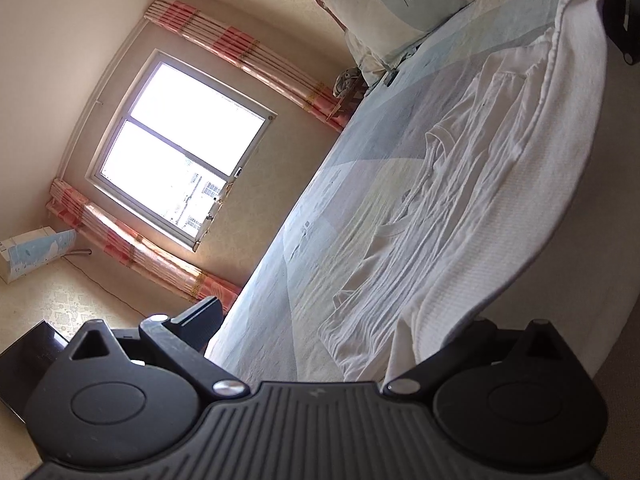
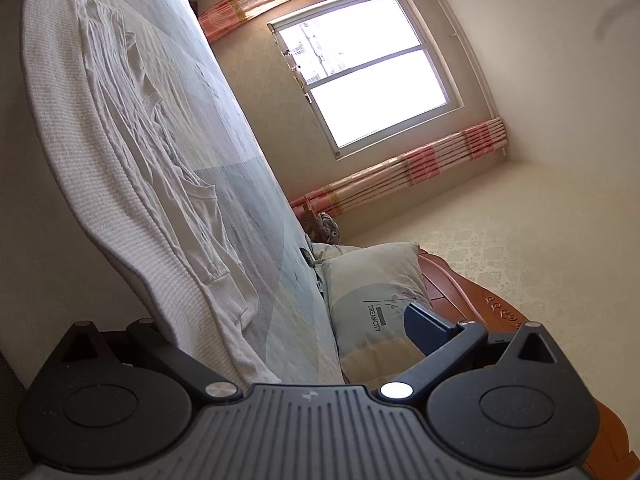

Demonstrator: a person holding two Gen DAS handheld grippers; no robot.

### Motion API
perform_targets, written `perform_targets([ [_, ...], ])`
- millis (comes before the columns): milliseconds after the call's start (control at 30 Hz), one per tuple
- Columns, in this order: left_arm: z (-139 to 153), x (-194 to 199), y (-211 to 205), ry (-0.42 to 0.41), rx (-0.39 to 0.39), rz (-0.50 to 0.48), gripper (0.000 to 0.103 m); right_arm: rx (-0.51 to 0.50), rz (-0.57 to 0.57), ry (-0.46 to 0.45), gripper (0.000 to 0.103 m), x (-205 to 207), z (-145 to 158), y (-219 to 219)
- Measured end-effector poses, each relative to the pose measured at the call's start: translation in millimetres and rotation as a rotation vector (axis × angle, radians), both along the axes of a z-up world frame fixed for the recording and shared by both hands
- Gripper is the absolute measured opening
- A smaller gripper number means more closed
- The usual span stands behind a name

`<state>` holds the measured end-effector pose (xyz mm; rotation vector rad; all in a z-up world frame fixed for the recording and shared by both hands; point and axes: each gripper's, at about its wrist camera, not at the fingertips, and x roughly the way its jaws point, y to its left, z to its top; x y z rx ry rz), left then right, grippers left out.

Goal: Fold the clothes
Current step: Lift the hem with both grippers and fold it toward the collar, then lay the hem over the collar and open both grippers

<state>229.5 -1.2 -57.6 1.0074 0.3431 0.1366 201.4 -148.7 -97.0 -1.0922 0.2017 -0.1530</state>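
Note:
A wrinkled white long-sleeved shirt [image 1: 460, 168] [image 2: 132, 128] lies spread flat on the pale blue bedsheet [image 1: 320, 240] [image 2: 240, 184]. Beside it, a white waffle-knit cloth [image 1: 540, 200] [image 2: 80, 152] runs along the bed's near edge. In both views its lower end reaches down between the fingers. My left gripper [image 1: 344, 316] is open wide; one fingertip [image 1: 204, 312] shows, the other sits partly behind the knit cloth. My right gripper [image 2: 280, 316] is also open wide, with one finger [image 2: 432, 320] in front of the pillow and the other at the cloth's edge.
A printed pillow [image 1: 400, 4] [image 2: 372, 300] leans on the wooden headboard [image 2: 500, 312]. A bright window [image 1: 180, 148] [image 2: 372, 68] with pink curtains faces the bed. A dark flat object [image 1: 28, 360] and a pale box [image 1: 36, 252] are by the wall.

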Motion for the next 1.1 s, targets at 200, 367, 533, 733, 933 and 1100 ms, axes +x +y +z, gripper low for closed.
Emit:
perform_targets([
  [200, 1.4, 27.5, 0.9, -0.006, 0.008, -0.008, 0.102, -0.014, -0.012, -0.006, 0.103, 23.9, -0.1, -2.5],
  [367, 3.9, 46.1, 5.8, -0.009, 0.012, -0.008, 0.102, -0.016, -0.016, -0.031, 0.103, 46.6, 5.2, -2.0],
  [533, 4.3, 66.4, 11.4, -0.016, 0.024, -0.012, 0.102, -0.011, -0.017, -0.058, 0.103, 72.4, 12.7, -2.3],
  [733, -1.9, 89.3, 13.4, 0.004, 0.036, -0.037, 0.102, -0.009, -0.026, -0.052, 0.103, 96.1, 11.0, -0.8],
  [933, -16.2, 120.2, 21.2, 0.079, -0.017, -0.043, 0.102, 0.002, -0.032, -0.001, 0.103, 127.0, -0.5, -3.3],
  [1100, -32.0, 141.7, 30.8, 0.196, -0.094, -0.024, 0.101, 0.014, -0.034, 0.091, 0.103, 147.9, -15.6, -2.9],
])
